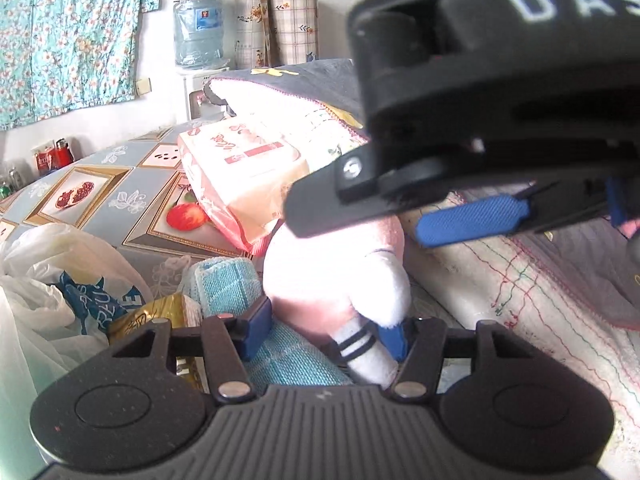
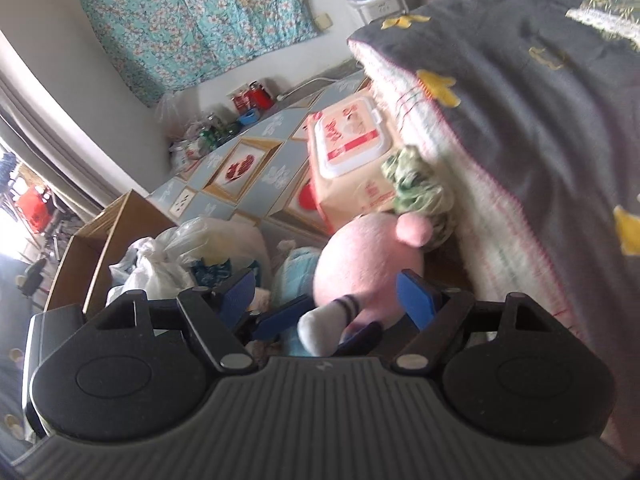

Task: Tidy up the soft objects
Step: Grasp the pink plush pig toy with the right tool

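Observation:
A pink plush toy (image 1: 320, 280) with a white striped leg (image 1: 360, 348) lies on a light blue towel (image 1: 224, 284), beside a folded grey blanket (image 2: 520, 100). My left gripper (image 1: 325, 332) is shut on the toy's lower body, its blue pads pressing both sides by the leg. In the right wrist view its fingers (image 2: 280, 322) flank the white leg (image 2: 324, 328). My right gripper (image 2: 326, 296) stands open above the plush toy (image 2: 360, 256), which sits between its wide pads. One blue pad (image 1: 472, 220) of it shows over the blanket.
A pack of wet wipes (image 2: 352, 140) leans against the blanket next to a bunched green-and-white cloth (image 2: 420, 184). White plastic bags (image 1: 48, 272) and a gold packet (image 1: 160, 316) crowd the left. A cardboard box (image 2: 100, 248) stands past them. The tablecloth (image 1: 120, 184) has a fruit pattern.

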The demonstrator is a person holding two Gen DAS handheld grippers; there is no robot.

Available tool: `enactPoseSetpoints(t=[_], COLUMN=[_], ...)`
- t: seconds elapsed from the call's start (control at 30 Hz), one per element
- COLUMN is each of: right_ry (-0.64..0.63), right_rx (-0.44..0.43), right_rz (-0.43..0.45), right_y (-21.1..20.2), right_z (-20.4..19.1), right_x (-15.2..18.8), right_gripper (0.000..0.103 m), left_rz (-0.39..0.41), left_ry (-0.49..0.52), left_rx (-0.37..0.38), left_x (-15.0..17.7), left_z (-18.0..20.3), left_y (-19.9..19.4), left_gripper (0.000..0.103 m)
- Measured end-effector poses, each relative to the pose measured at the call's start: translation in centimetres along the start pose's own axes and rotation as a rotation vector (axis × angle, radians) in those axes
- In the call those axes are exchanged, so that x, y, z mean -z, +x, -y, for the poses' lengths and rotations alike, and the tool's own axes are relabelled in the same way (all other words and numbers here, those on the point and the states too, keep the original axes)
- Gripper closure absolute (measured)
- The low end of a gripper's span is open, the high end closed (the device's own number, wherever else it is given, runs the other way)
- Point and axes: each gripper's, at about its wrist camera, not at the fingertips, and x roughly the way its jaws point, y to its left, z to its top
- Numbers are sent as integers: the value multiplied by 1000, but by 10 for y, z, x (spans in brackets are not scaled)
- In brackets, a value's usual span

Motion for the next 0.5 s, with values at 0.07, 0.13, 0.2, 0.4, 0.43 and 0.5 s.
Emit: enactPoseSetpoints(t=[0.07,0.13,0.2,0.4,0.43,0.5], right_ry=[-5,4,26,78,91,111], right_rx=[37,72,83,94,79,54], right_rz=[14,17,9,-30,-33,-41], right_y=[1,5,11,31,33,37], right_z=[5,11,19,36,39,42], right_x=[-2,-5,-7,-6,-5,-5], right_gripper=[24,24,24,24,24,23], left_rz=[2,0,-4,-14,-15,-14], left_ry=[6,8,11,-3,-4,-5], left_rx=[-2,-4,-7,-2,-3,-3], left_x=[0,1,0,3,3,3], left_z=[0,-2,-3,-3,-4,-4], left_y=[1,2,3,-2,-1,0], left_gripper=[45,45,45,45,45,45])
